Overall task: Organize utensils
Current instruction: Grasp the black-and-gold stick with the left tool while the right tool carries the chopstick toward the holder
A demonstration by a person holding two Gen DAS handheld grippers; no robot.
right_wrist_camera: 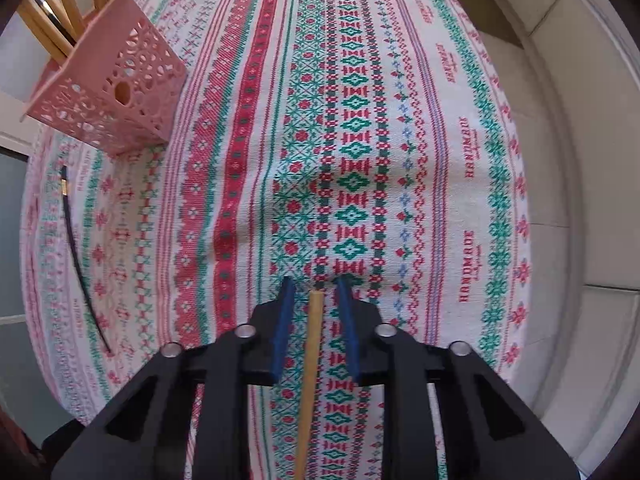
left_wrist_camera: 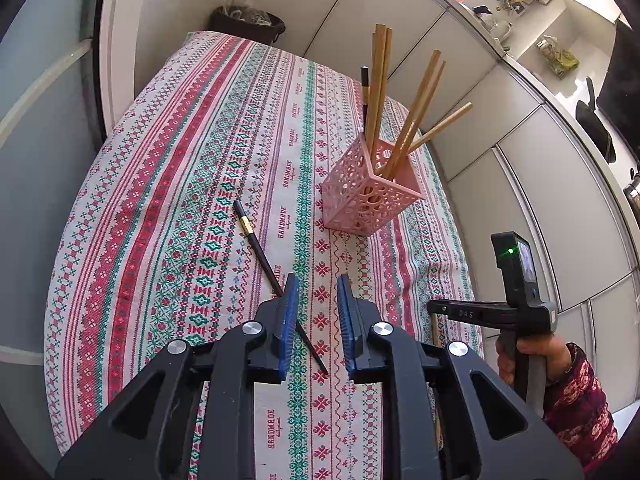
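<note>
A pink perforated holder [left_wrist_camera: 370, 192] stands on the patterned tablecloth with several wooden chopsticks [left_wrist_camera: 378, 92] and one black one in it; it also shows in the right wrist view [right_wrist_camera: 108, 96]. A black chopstick [left_wrist_camera: 260, 252] lies on the cloth, its near end running under my open left gripper [left_wrist_camera: 318, 292]; it shows at the left in the right wrist view [right_wrist_camera: 74, 248]. My right gripper [right_wrist_camera: 316, 288] is open, with a wooden chopstick [right_wrist_camera: 310, 368] lying on the cloth between its fingers. The right gripper's body [left_wrist_camera: 516, 300] shows in the left wrist view.
The tablecloth [left_wrist_camera: 192, 184] covers a narrow table set against white cabinet panels [left_wrist_camera: 520, 184]. A dark bin [left_wrist_camera: 248, 24] stands beyond the table's far end. A pale floor [right_wrist_camera: 560, 160] lies past the table's edge.
</note>
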